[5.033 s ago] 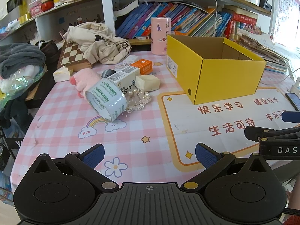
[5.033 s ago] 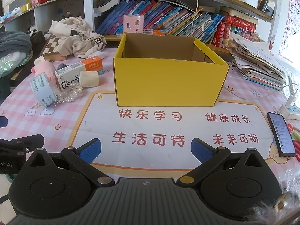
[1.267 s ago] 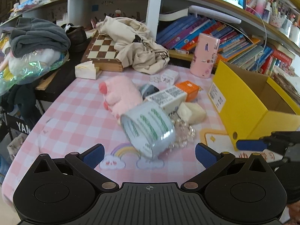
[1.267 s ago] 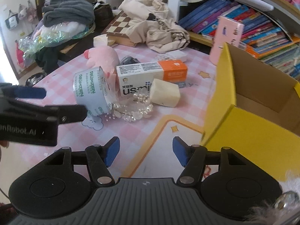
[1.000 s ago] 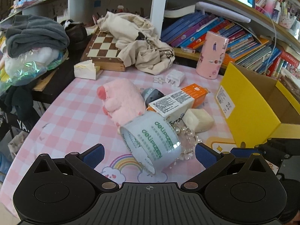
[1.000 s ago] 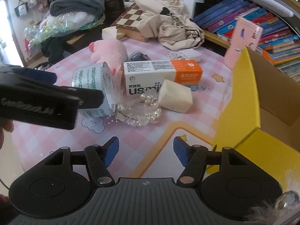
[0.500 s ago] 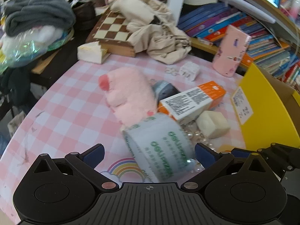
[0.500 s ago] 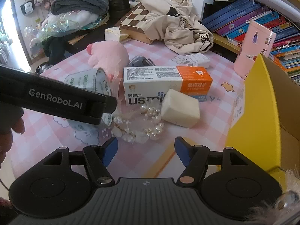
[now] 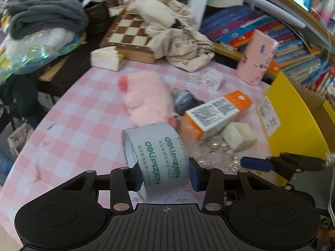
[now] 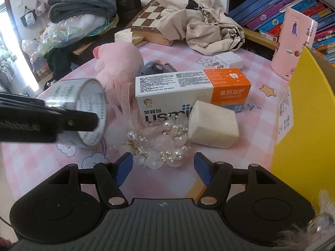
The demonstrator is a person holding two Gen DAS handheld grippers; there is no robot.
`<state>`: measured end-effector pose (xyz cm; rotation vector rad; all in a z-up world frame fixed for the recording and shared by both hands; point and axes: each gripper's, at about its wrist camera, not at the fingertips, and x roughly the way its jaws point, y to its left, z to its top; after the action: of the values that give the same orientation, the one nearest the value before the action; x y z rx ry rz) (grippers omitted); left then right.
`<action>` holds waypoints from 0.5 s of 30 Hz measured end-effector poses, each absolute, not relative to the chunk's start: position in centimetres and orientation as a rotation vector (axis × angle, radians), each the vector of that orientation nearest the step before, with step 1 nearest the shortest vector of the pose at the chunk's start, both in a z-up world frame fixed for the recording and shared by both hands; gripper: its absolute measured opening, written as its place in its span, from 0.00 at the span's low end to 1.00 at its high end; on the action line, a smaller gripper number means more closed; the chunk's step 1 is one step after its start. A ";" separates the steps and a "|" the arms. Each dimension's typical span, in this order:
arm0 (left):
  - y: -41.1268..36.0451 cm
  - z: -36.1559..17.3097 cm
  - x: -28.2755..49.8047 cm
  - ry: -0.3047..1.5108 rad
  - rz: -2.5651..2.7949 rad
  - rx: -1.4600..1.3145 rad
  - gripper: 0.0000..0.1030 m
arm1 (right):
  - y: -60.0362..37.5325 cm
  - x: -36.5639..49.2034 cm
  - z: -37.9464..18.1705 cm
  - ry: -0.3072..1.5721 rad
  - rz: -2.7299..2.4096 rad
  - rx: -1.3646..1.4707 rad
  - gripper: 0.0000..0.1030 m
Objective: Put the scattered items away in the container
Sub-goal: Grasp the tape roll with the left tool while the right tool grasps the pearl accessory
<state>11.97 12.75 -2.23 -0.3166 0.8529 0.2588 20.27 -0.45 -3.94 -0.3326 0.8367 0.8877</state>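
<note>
On the pink checked surface [image 10: 41, 167], the left hand-held gripper [image 9: 165, 176] has its jaws closing on a roll of tape [image 9: 156, 159], one blue pad against each side of the roll. The right hand-held gripper [image 10: 162, 168] hangs with jaws apart and closing slightly, nothing pressed between them, just short of a pearl hair ornament [image 10: 159, 146]. Beside the ornament lie a cream block [image 10: 212, 129] and a toothpaste box [image 10: 188, 92], with a pink plush toy [image 10: 119, 64] behind the tape. The yellow container [image 10: 303, 129] stands at the right, near the block.
</note>
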 end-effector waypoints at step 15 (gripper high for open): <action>13.3 -2.6 10.5 0.886 0.302 -0.255 0.41 | -0.1 19.9 -4.1 0.846 0.935 -0.350 0.70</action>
<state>10.49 13.32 -2.56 -0.2551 0.8863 0.3016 19.92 -0.08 -4.10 -0.3500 0.8461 0.9354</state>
